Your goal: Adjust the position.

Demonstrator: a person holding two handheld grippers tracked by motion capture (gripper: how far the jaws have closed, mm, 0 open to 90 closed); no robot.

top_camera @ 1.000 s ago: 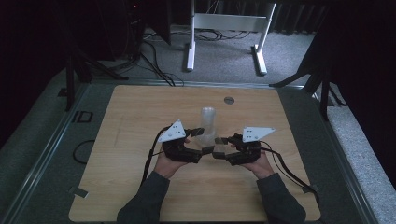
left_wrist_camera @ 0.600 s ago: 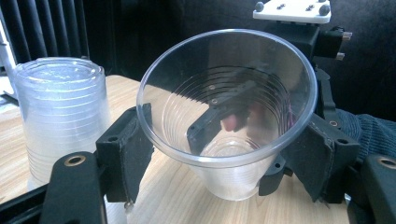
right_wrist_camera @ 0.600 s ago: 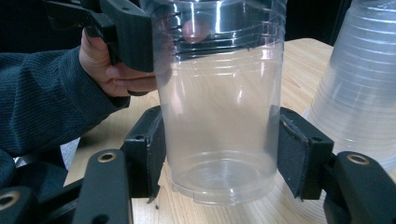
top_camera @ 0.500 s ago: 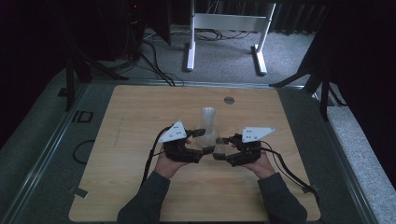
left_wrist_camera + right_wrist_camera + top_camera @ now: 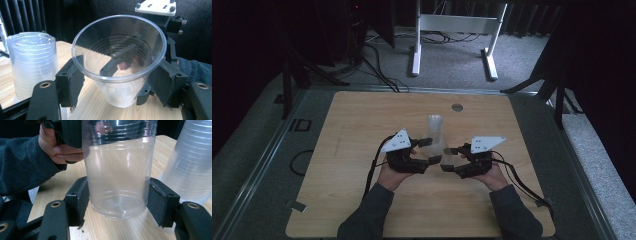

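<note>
Counter: a pale wooden counter on a grey floor, with a small round metal disc set into it near the far edge.

Single cup: a clear plastic cup stands upright on the wood near the middle of the counter, between the two grippers and just on the near side of the stack; in the right gripper view its base rests on the wood.

Stack: a stack of clear cups, mouth down, stands just beyond the single cup; in the left gripper view it is to the left of that cup, in the right gripper view to the right.

Left gripper: the left gripper is clenched on the single cup just under its rim, a padded jaw pressing each side of the wall.

Right gripper: the right gripper has a jaw either side of the cup's lower wall. The left pad touches or nearly touches it; I cannot tell whether the right pad does, so I cannot say if it grips.

Hands: from above, the left hand and right hand come in from the near edge in dark sleeves, each gripper carrying a pale three-cornered plate.

Beyond the counter: a white frame stands on the floor among dark cables.
</note>
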